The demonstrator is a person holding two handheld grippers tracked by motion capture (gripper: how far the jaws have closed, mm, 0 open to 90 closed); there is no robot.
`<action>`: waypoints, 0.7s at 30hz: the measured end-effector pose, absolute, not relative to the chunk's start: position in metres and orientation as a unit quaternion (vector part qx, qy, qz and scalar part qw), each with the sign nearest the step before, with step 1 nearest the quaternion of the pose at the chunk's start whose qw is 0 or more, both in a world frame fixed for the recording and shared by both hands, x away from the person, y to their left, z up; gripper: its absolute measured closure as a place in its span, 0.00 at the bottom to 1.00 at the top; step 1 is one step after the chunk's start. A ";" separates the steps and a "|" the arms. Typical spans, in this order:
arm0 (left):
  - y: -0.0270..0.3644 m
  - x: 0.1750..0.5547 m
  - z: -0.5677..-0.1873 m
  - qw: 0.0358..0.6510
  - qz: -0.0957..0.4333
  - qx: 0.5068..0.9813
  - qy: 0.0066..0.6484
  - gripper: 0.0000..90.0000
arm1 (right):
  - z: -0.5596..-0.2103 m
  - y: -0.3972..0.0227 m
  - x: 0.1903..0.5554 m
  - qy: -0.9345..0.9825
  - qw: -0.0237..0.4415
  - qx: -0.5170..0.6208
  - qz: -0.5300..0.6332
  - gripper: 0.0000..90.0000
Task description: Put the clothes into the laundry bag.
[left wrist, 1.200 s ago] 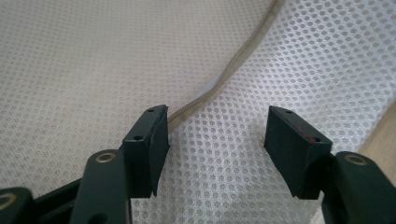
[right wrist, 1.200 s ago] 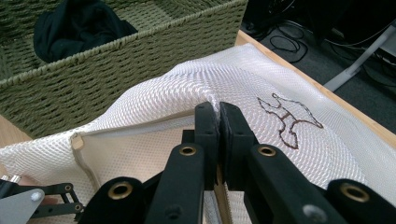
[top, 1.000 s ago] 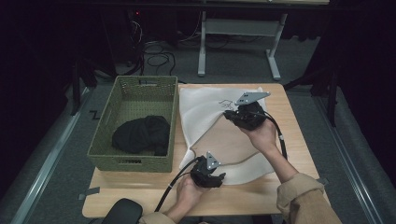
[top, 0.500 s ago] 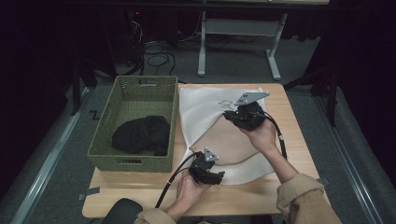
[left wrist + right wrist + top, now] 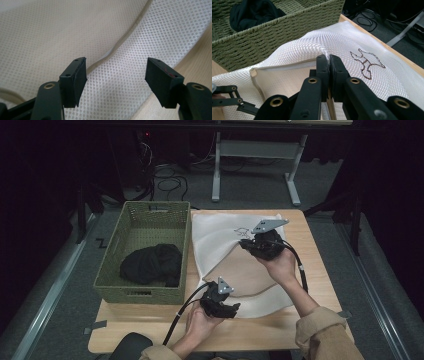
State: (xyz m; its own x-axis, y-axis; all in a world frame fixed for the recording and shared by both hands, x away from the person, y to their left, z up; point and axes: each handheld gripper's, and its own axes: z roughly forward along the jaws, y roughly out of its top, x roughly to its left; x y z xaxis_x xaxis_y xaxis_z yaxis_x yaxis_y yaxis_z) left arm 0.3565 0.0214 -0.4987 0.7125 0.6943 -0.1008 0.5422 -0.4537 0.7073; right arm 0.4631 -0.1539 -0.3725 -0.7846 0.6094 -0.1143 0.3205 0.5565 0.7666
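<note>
The white mesh bag (image 5: 235,255) lies in the middle of the high view on the counter (image 5: 150,330), just right of the green basket (image 5: 145,252) that holds a black cloth (image 5: 150,265), and its upper layer is lifted so the beige inside shows. The right tongs (image 5: 246,245), right of center in this view, are closed tight on the raised mesh near the small drawn figure (image 5: 367,63). The left tongs (image 5: 231,309), low in the frame at the bag's near edge, stand wide apart with the mesh and its seam (image 5: 125,41) below them, and they grip nothing.
</note>
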 end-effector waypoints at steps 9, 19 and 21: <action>0.033 0.354 -0.490 0.382 0.099 0.839 0.375 0.38 | -0.380 -0.153 0.462 0.862 0.180 0.282 0.380 0.97; 0.043 0.348 -0.477 0.373 0.105 0.843 0.374 0.37 | -0.383 -0.151 0.459 0.871 0.184 0.283 0.356 0.97; 0.045 0.347 -0.475 0.374 0.109 0.842 0.373 0.37 | -0.383 -0.151 0.458 0.872 0.185 0.282 0.354 0.97</action>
State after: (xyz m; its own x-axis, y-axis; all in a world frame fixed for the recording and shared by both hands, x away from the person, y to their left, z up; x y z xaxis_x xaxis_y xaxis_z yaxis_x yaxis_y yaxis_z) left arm 0.3472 0.0451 -0.4753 0.6981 0.7095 -0.0961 0.5465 -0.4413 0.7117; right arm 0.4582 -0.1508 -0.3828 -0.7724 0.6230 -0.1232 0.3613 0.5906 0.7216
